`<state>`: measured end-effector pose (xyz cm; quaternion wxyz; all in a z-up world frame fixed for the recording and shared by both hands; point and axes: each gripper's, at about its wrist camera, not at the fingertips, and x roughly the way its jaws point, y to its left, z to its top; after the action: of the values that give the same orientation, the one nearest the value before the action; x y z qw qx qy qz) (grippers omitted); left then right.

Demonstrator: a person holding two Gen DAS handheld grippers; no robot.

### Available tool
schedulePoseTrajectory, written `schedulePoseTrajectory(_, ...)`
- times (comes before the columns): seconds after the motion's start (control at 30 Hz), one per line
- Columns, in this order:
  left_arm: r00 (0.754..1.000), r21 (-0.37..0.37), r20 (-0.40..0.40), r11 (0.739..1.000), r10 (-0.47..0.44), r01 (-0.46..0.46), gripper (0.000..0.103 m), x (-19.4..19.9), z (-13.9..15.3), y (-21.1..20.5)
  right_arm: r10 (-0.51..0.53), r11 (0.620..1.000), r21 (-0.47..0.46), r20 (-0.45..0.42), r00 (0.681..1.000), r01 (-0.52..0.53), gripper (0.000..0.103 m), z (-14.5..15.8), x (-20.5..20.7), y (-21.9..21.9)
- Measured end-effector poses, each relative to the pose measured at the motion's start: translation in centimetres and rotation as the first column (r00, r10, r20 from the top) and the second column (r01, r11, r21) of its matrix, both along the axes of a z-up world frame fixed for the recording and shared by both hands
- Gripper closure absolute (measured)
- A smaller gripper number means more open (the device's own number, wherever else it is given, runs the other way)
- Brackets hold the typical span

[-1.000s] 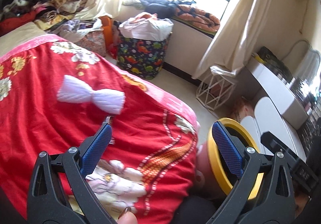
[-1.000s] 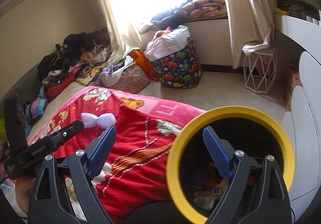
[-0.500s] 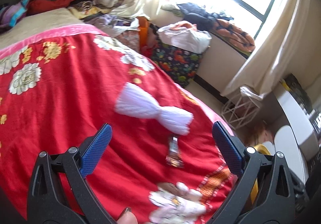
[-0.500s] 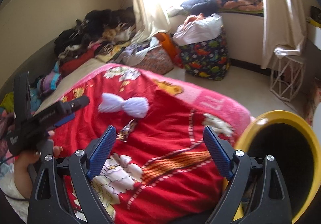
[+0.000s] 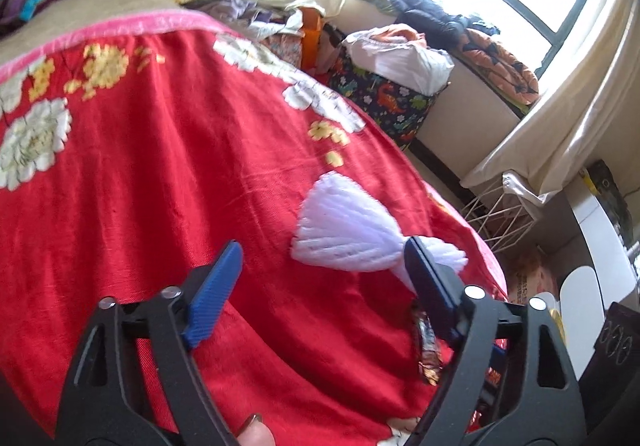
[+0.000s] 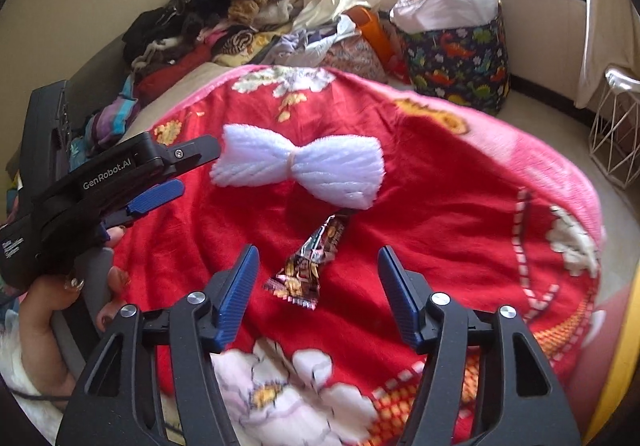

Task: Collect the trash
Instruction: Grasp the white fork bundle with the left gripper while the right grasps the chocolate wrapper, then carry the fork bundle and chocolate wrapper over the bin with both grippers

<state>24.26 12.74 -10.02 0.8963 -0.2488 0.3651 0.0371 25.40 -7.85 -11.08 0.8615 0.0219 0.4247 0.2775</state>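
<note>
A shiny brown snack wrapper [image 6: 310, 266] lies on the red flowered blanket [image 6: 440, 206], just below a white yarn bundle [image 6: 298, 170] tied like a bow. My right gripper [image 6: 318, 251] hovers over the wrapper, jaws closing, with the wrapper between the blue pads and not touched. My left gripper [image 5: 323, 246] points at the white bundle [image 5: 344, 234], jaws closing on nothing; its right finger covers the bundle's far end. The wrapper [image 5: 428, 346] shows beside that finger. In the right wrist view the left gripper [image 6: 198, 170] is at the left, held by a hand.
A yellow bin rim [image 6: 624, 366] shows at the lower right edge. Beyond the bed stand a dinosaur-print bag [image 6: 456, 58] stuffed with white cloth, a heap of clothes [image 6: 224, 18] by the wall and a white wire stool [image 6: 616, 142] on the floor.
Both grippers have swung in over the bed and lowered; the wrapper and white bundle loom larger. Both pairs of jaws stand narrower. The yellow bin slid off to the right edge.
</note>
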Motion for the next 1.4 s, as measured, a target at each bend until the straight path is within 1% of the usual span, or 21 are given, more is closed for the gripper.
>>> schedulePoseTrajectory(0.03, 1.0, -0.009, -0.002, 1.0, -0.001, 0.001, 0.033, 0.2, -0.3, 0.2, -0.003, 1.0, -0.002, -0.012, 1.0, 0.003, 0.046, -0.4, 0.3, 0.2)
schedulePoseTrajectory(0.07, 1.0, -0.019, -0.006, 1.0, 0.0, 0.0, 0.033, 0.4, -0.6, 0.3, -0.005, 1.0, -0.005, -0.028, 1.0, 0.005, 0.05, -0.8, 0.6, 0.5)
schedulePoseTrajectory(0.1, 1.0, -0.031, -0.008, 1.0, -0.002, 0.002, 0.035, 0.6, -0.9, 0.5, -0.004, 1.0, -0.006, -0.041, 0.999, 0.003, 0.058, -1.2, 0.7, 0.7)
schedulePoseTrajectory(0.13, 1.0, -0.044, -0.009, 0.999, -0.001, 0.001, 0.037, 0.8, -1.1, 0.6, 0.002, 1.0, -0.006, -0.052, 0.999, -0.002, 0.063, -1.6, 0.8, 0.8)
schedulePoseTrajectory(0.17, 1.0, -0.054, -0.01, 0.999, 0.0, 0.0, 0.038, 0.9, -1.3, 0.7, 0.011, 1.0, -0.007, -0.066, 0.998, -0.012, 0.076, -1.9, 0.8, 0.9)
schedulePoseTrajectory(0.2, 1.0, -0.072, -0.009, 0.997, 0.0, -0.001, 0.041, 1.0, -1.5, 0.9, 0.018, 1.0, -0.012, -0.07, 0.997, -0.019, 0.083, -2.2, 0.7, 0.8)
schedulePoseTrajectory(0.27, 1.0, -0.098, -0.007, 0.995, -0.003, 0.002, 0.045, 1.2, -1.8, 1.1, 0.023, 1.0, -0.008, -0.064, 0.998, -0.024, 0.087, -2.3, 0.3, 0.5)
schedulePoseTrajectory(0.37, 1.0, -0.133, 0.01, 0.991, -0.011, 0.012, 0.058, 1.3, -1.9, 1.0, 0.013, 1.0, 0.023, -0.058, 0.998, -0.012, 0.089, -2.0, -0.7, -0.4)
schedulePoseTrajectory(0.43, 1.0, -0.155, 0.018, 0.988, -0.017, 0.02, 0.081, 1.2, -2.0, 0.9, 0.007, 0.999, 0.035, -0.047, 0.999, -0.005, 0.09, -1.7, -1.4, -1.0)
schedulePoseTrajectory(0.47, 1.0, -0.165, 0.018, 0.986, -0.025, 0.027, 0.086, 1.2, -1.9, 0.6, 0.005, 0.999, 0.041, -0.045, 0.999, -0.003, 0.09, -1.5, -1.6, -1.3)
schedulePoseTrajectory(0.53, 0.999, -0.171, 0.027, 0.984, -0.037, 0.041, 0.09, 1.0, -1.7, 0.1, 0.0, 0.999, 0.05, -0.029, 1.0, 0.002, 0.09, -1.0, -2.4, -2.0)
schedulePoseTrajectory(0.63, 0.996, -0.164, 0.055, 0.984, -0.068, 0.076, 0.093, 0.4, -0.9, -0.9, -0.01, 0.997, 0.071, -0.01, 1.0, 0.01, 0.09, -0.3, -3.2, -3.1)
schedulePoseTrajectory(0.73, 0.993, -0.153, 0.078, 0.983, -0.09, 0.101, 0.094, -0.4, -0.1, -2.0, -0.014, 0.997, 0.08, 0.015, 1.0, 0.013, 0.09, 0.6, -3.9, -4.1)
schedulePoseTrajectory(0.9, 0.988, -0.124, 0.112, 0.985, -0.108, 0.122, 0.095, -1.9, 1.5, -3.8, -0.03, 0.995, 0.097, 0.047, 0.998, 0.025, 0.09, 2.0, -4.8, -5.6)
schedulePoseTrajectory(1.1, 0.981, -0.085, 0.143, 0.986, -0.133, 0.146, 0.095, -2.6, 3.2, -6.0, -0.061, 0.99, 0.13, 0.075, 0.995, 0.051, 0.09, 3.6, -5.7, -8.2)
schedulePoseTrajectory(1.2, 0.976, -0.058, 0.156, 0.985, -0.152, 0.163, 0.095, -2.9, 4.0, -7.3, -0.074, 0.988, 0.139, 0.082, 0.994, 0.062, 0.09, 4.0, -6.0, -9.6)
schedulePoseTrajectory(1.4, 0.967, -0.031, 0.17, 0.98, -0.188, 0.196, 0.095, -3.3, 4.9, -9.3, -0.113, 0.983, 0.155, 0.091, 0.989, 0.098, 0.09, 4.7, -6.5, -11.9)
